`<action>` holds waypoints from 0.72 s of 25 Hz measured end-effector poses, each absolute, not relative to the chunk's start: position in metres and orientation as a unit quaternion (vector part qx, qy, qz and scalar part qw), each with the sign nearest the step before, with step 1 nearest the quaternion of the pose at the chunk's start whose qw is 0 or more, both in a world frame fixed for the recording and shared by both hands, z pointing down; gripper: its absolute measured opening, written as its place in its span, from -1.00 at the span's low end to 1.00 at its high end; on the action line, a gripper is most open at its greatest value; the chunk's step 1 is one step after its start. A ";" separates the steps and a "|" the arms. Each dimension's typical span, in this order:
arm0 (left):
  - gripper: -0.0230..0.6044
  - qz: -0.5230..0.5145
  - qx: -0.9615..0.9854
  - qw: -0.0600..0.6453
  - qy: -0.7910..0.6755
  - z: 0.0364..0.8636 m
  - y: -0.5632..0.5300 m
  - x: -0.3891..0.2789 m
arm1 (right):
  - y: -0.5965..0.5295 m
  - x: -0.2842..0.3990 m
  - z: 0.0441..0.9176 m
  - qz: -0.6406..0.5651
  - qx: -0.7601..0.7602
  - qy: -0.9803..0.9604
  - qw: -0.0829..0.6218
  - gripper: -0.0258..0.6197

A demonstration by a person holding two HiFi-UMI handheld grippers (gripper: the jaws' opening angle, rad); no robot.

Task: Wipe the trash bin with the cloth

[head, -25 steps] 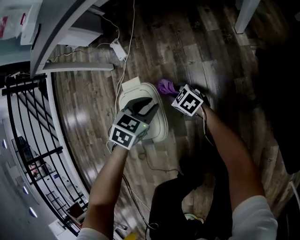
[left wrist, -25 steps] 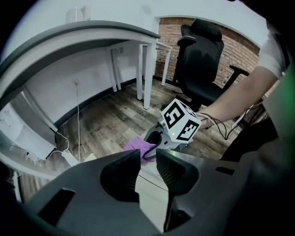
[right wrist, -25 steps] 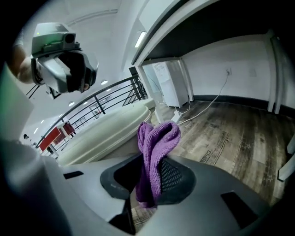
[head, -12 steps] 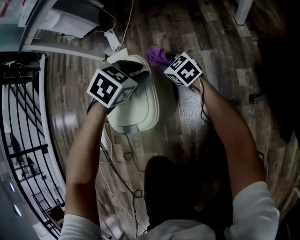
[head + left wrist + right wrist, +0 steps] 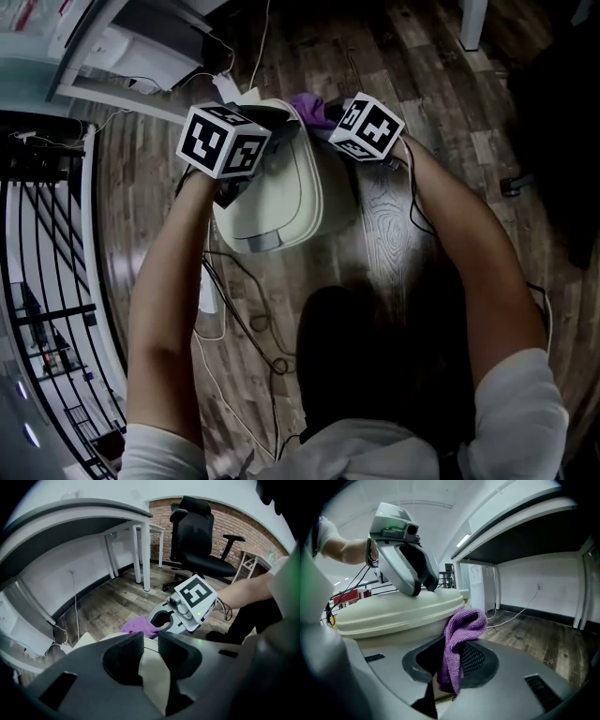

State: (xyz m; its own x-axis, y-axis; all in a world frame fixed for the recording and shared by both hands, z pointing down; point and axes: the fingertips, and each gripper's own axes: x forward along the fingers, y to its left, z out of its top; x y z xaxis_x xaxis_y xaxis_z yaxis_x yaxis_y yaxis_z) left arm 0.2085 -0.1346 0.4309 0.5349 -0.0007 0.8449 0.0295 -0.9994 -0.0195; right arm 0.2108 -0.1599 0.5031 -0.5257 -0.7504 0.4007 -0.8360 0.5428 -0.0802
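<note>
A cream trash bin (image 5: 281,192) with a domed lid (image 5: 393,609) stands on the wood floor. My left gripper (image 5: 264,120) is at the lid's far end, fingertips down on the top. Its jaws (image 5: 150,641) leave a narrow gap, and the lid's cream surface shows through it. My right gripper (image 5: 328,117) is shut on a purple cloth (image 5: 459,639). The cloth (image 5: 307,105) hangs folded between the pads and lies against the bin's side just under the lid rim. In the left gripper view the cloth (image 5: 138,626) shows just past the lid, in the right gripper (image 5: 161,620).
A white desk (image 5: 70,517) with white legs (image 5: 473,23) stands beyond the bin. A black office chair (image 5: 197,536) is behind it. Cables (image 5: 239,319) and a power adapter (image 5: 225,89) lie on the floor beside the bin. A black railing (image 5: 42,281) runs along the left.
My left gripper moved from the near side of the lid to its far end. My right gripper carried the cloth in against the bin's far side.
</note>
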 end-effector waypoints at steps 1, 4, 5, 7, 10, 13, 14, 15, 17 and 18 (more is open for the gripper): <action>-0.61 -0.478 -0.878 0.015 -0.005 0.431 -0.135 0.209 | -0.156 0.210 0.503 0.131 0.459 -0.863 0.165 -0.65; -0.61 -0.468 -0.884 0.021 0.007 0.430 -0.136 0.211 | -0.148 0.208 0.501 0.135 0.459 -0.863 0.164 -0.65; -0.61 -0.467 -0.884 0.025 0.011 0.430 -0.137 0.211 | -0.145 0.207 0.501 0.139 0.459 -0.863 0.160 -0.65; -0.62 -0.474 -0.880 0.036 0.012 0.430 -0.135 0.210 | -0.137 0.203 0.500 0.143 0.459 -0.863 0.156 -0.65; -0.62 -0.503 -0.862 0.053 -0.030 0.430 -0.111 0.200 | -0.121 0.198 0.502 0.146 0.457 -0.863 0.159 -0.65; -0.62 -0.523 -0.847 0.053 -0.077 0.429 -0.078 0.188 | -0.103 0.191 0.504 0.142 0.448 -0.867 0.169 -0.65; -0.62 -0.529 -0.842 0.052 -0.085 0.430 -0.071 0.184 | -0.097 0.187 0.505 0.140 0.444 -0.868 0.172 -0.65; -0.62 -0.534 -0.839 0.053 -0.090 0.431 -0.065 0.181 | -0.091 0.183 0.505 0.138 0.442 -0.869 0.173 -0.65; -0.62 -0.535 -0.838 0.051 -0.090 0.433 -0.062 0.179 | -0.082 0.177 0.506 0.139 0.440 -0.871 0.166 -0.65; -0.62 -0.531 -0.842 0.047 -0.086 0.434 -0.062 0.180 | -0.077 0.174 0.506 0.140 0.438 -0.873 0.164 -0.65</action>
